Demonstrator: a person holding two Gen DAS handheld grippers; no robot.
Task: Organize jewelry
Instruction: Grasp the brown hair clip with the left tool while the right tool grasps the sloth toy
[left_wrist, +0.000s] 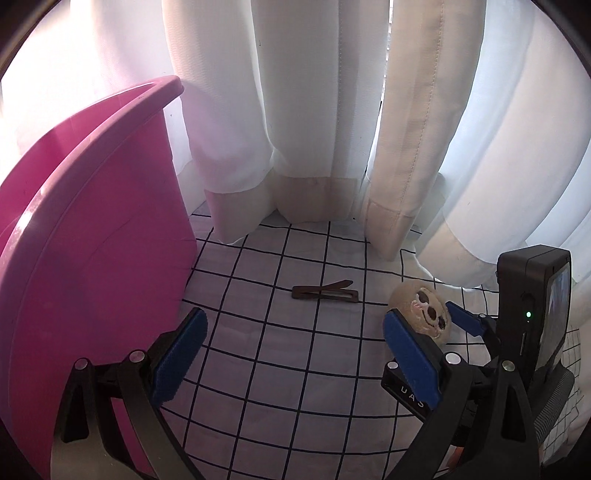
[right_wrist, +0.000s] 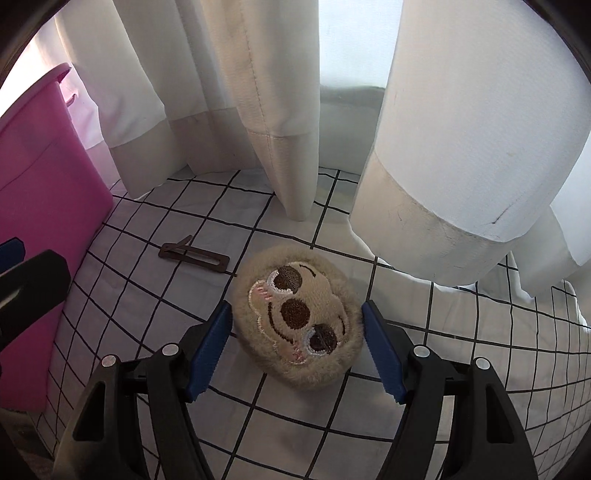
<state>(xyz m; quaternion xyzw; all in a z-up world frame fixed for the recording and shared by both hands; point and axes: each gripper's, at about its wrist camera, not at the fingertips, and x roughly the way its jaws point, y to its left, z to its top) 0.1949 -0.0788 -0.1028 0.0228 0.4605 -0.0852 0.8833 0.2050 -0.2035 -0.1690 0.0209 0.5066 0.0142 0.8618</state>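
right gripper: jaws apart, one blue pad on each side of a plush sloth-face clip. small gaps show between pads and fur on both sides, so not pressing on it. the clip lies face up on the white grid-pattern cloth.

left gripper: jaws wide apart, nothing between them, only bare cloth below.

brown hair clip lies flat on the cloth, far of the left gripper and just left of the plush clip; the two are near each other but apart. its thin arm is sprung up at one end.

pink plastic bin stands at the left edge of the scene, close beside the left gripper's left finger.

white curtains hang along the far side, hems resting on the cloth.
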